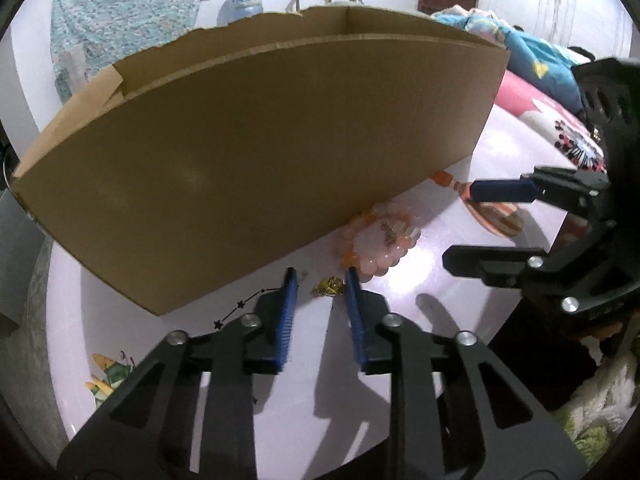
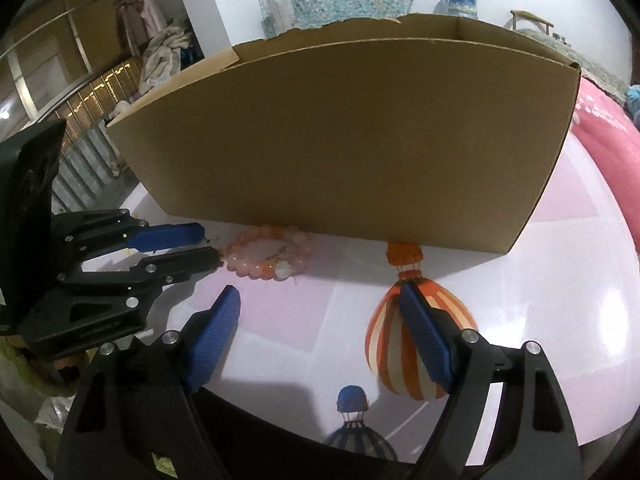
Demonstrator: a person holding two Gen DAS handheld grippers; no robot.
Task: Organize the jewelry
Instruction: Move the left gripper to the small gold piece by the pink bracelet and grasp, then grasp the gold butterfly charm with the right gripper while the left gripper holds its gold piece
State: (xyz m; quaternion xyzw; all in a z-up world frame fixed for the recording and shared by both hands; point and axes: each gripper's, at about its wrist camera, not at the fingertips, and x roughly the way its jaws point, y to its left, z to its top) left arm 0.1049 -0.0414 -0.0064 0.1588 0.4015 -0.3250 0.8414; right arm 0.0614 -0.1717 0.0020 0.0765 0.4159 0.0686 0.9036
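Note:
A small gold jewelry piece (image 1: 329,286) lies on the pale pink sheet between the tips of my left gripper (image 1: 321,280), whose blue pads are apart and not touching it. A pink and orange bead bracelet (image 1: 380,242) lies just beyond, against the foot of a brown cardboard box (image 1: 256,160). In the right wrist view the bracelet (image 2: 267,258) lies ahead left of my open, empty right gripper (image 2: 318,300), and the left gripper (image 2: 208,246) reaches in from the left beside it. The box (image 2: 344,136) stands behind.
The sheet has a printed orange striped balloon (image 2: 404,340) and a blue one (image 2: 352,420). Pink and blue bedding (image 1: 532,80) lies to the right of the box. The right gripper (image 1: 472,224) shows at the right of the left wrist view.

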